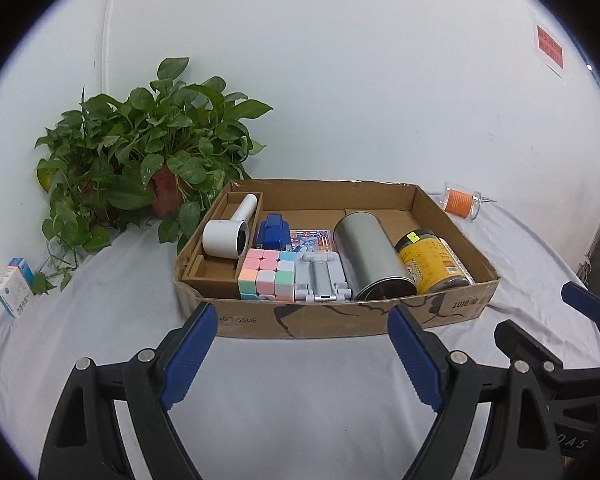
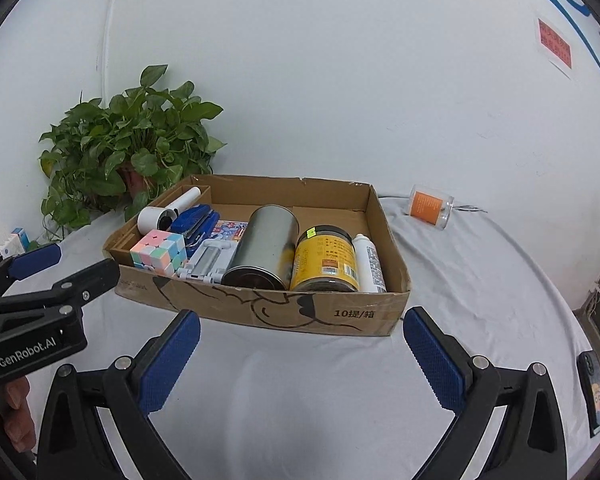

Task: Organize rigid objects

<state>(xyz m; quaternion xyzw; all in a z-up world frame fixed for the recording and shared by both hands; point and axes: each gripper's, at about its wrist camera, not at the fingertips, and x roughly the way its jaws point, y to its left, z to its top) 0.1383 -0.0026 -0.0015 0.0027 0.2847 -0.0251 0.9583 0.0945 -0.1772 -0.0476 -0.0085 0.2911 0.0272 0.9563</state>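
The box (image 2: 260,312) sat in the middle of the bench (image 2: 300,400) and was nearly full. In it lay a white fan (image 1: 230,232), a blue stapler (image 1: 274,234), a puzzle cube (image 1: 266,276), a gray stand (image 1: 322,278), a silver can (image 1: 370,258), a yellow jar (image 2: 326,260) and a white bottle (image 2: 368,262). It looked like most of the job was done. A clear jar (image 2: 430,206) was lying out past the box, and a small carton (image 1: 14,286) stood near the plant (image 1: 140,152). The left hand-held gripper (image 1: 300,360) was wide open and held nothing. The right hand-held gripper (image 2: 300,364) was wide open too, touching nothing.
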